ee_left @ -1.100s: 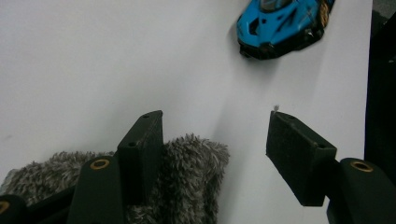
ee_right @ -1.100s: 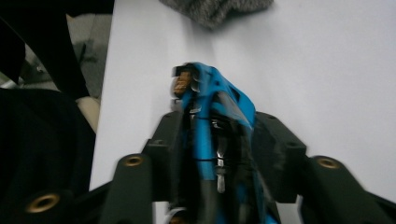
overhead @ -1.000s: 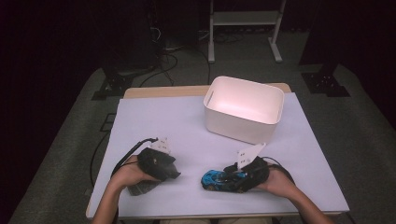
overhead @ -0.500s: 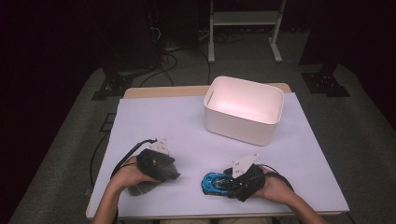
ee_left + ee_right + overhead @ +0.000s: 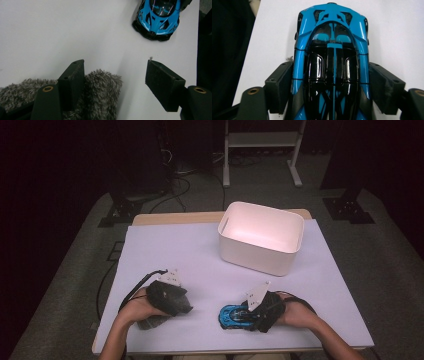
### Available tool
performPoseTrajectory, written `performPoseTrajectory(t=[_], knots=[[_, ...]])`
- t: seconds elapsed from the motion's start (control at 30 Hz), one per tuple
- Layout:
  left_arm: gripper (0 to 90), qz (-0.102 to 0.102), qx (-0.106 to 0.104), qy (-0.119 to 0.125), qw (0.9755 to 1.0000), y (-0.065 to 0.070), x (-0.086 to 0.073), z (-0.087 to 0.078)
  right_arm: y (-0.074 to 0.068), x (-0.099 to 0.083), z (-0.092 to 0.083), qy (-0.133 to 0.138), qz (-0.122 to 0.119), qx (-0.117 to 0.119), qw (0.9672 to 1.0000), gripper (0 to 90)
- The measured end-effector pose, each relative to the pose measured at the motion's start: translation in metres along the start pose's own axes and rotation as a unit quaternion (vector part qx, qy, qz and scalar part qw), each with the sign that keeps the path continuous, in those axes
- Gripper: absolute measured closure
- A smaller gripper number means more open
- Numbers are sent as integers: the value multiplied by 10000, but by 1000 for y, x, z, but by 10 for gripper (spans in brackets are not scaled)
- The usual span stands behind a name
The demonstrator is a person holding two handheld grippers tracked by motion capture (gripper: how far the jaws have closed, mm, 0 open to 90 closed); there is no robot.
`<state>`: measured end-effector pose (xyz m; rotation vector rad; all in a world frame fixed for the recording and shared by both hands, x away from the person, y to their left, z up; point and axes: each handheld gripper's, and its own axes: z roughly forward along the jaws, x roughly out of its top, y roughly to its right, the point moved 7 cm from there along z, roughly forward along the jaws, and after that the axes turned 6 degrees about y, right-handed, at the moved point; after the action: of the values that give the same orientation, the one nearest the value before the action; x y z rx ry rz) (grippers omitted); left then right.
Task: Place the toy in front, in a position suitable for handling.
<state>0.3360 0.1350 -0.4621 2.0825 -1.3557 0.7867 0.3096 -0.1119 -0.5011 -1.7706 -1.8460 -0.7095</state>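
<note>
Straddling the blue toy car [image 5: 332, 62] at lower centre of the high view, the right gripper [image 5: 250, 312] has its jaws flanking the car's sides after widening and easing slightly back. Lower left, the left gripper [image 5: 186, 307] opens wider, one jaw against grey fuzzy cloth [image 5: 100, 92] on the worktop [image 5: 200, 250].

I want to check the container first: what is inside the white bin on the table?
In the high view, the white bin shows only bare inner walls and no object. Its near wall hides part of the bottom, so something low there cannot be excluded.
</note>
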Motion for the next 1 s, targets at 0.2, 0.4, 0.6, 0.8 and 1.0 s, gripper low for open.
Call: performPoseTrajectory(t=[0.2,0.4,0.6,0.8,1.0], knots=[[287,1,100,63,9999,-1,2,-1,2,-2,-2,295,390,61,9988,260],[252,-24,186,145,9997,-2,1,-1,1,-2,-2,499,658,-69,9966,234],[211,-43,258,198,9995,-2,-1,-4,4,3,-15,926,969,-34,9910,224],[182,-122,350,315,9988,-5,-3,-7,21,4,-35,996,1157,-322,9877,222],[118,-164,506,402,9978,-9,-2,-11,43,4,-53,981,1506,-580,9820,219]])
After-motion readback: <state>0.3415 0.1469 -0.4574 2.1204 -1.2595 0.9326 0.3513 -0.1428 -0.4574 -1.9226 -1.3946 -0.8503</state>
